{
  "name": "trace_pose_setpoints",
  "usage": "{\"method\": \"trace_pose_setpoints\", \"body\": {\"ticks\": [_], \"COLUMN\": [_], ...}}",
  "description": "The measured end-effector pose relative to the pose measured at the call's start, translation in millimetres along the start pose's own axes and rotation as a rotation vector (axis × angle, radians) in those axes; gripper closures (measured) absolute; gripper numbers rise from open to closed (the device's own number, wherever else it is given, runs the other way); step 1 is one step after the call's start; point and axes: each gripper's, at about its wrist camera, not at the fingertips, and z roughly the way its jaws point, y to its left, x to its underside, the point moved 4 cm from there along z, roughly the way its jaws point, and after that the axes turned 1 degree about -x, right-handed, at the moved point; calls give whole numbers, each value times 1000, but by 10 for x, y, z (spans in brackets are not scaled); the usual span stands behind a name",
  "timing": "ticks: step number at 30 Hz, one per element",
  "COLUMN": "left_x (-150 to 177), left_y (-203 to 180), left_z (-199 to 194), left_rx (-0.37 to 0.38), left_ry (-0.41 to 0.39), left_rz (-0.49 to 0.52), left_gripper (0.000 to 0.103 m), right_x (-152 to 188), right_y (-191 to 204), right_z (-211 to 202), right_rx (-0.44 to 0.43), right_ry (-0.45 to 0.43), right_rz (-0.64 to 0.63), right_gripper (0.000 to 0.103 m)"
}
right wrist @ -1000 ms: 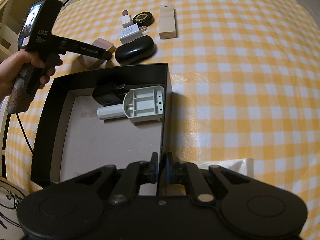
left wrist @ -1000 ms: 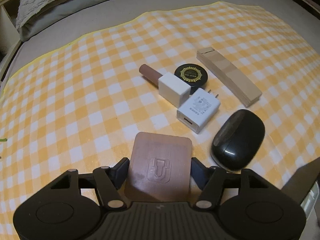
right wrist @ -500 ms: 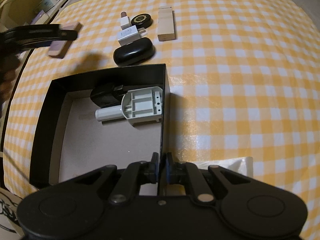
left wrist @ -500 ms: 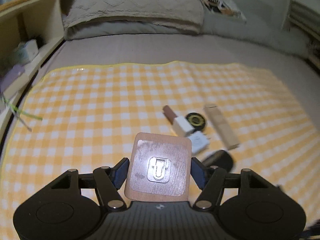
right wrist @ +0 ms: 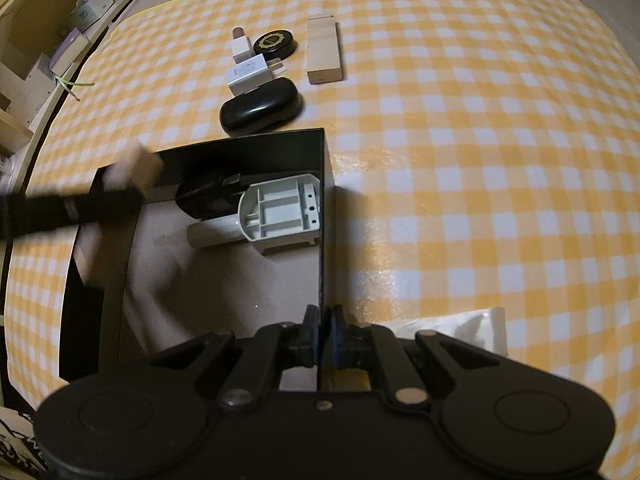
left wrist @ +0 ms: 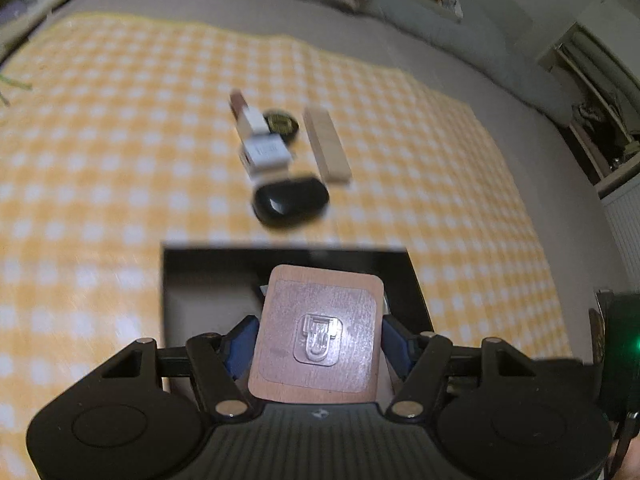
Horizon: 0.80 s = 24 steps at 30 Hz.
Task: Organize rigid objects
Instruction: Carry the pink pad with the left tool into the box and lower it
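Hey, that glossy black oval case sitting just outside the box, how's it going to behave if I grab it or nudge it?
The black oval case looks like a rigid shell, so it likely won't flex. Its glossy, rounded surface shows a highlight, so pads may slip off unless they close across the narrow middle. It lies flat on the checkered cloth, so a push would probably slide or spin it rather than roll it.

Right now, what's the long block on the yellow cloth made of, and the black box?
The long block looks like pale, unpainted wood: matte, with a darker cut end. The black box seems to be cardboard: thin straight walls, black outside and a dull grey-brown floor inside. Neither is certain from looks alone.
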Motion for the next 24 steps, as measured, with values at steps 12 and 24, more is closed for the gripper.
{"method": "trace_pose_setpoints", "body": {"ticks": [12,24], "left_x": [421,574], "left_y": [-28,-28], "left_z": [326,538], "left_rx": [-65,52], "left_ry": [114,156], "left_rz": [-168,-422], "left_gripper": [37,31], "right_x": [5,7], "right_y": [-10,-16], "right_z": [-11,-24], "right_rx": [-4,-9], "right_ry": [0,2], "right_rz": [7,14], "right_gripper": [97,96]}}
